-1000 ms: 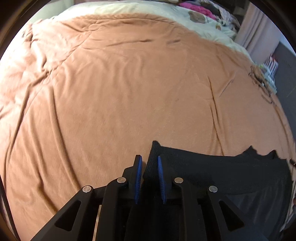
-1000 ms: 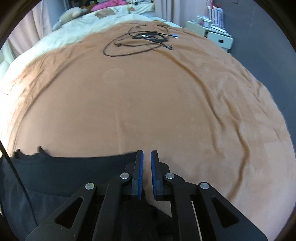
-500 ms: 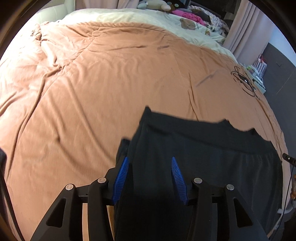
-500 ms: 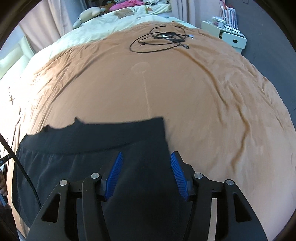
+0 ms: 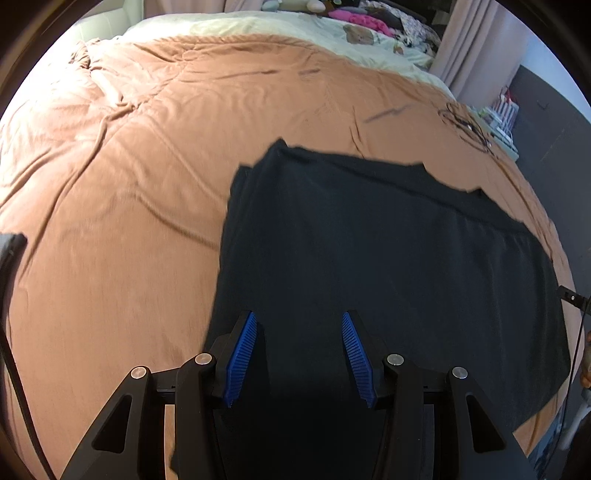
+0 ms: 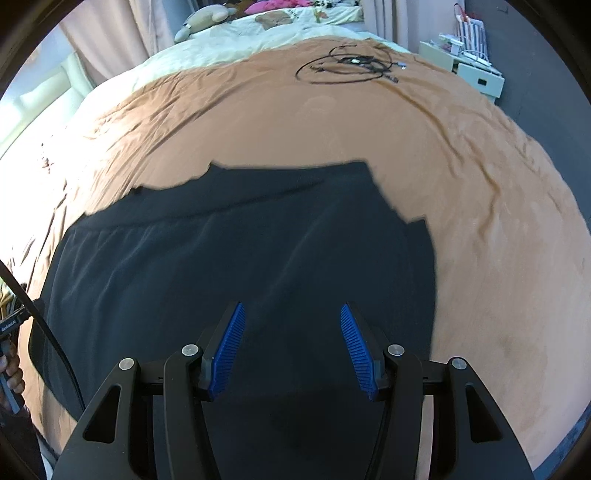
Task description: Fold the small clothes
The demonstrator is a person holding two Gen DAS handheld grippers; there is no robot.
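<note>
Black shorts (image 5: 388, 266) lie spread flat on the brown blanket (image 5: 129, 192) of a bed, with the waistband on the far side, away from both cameras, so the hem end is nearest. The left gripper (image 5: 299, 354) hangs over the left part of the cloth, its blue pads (image 5: 240, 358) spread apart with nothing pinched between them, only dark fabric lying below. Same story on the other side: the right gripper (image 6: 291, 350) sits above the right part of the shorts (image 6: 240, 258), pads (image 6: 225, 350) wide and not touching the cloth. Both sets of jaws have just been opening, and nothing is caught in either. The left edge of the shorts shows a doubled layer near the far corner. Far off on the blanket (image 6: 498, 221), toward the right, there's a loose tangle of black cable (image 6: 347, 64), well apart from the shorts. Pale bedding (image 6: 229, 44) and a stuffed toy (image 6: 201, 20) sit at the far end.
</note>
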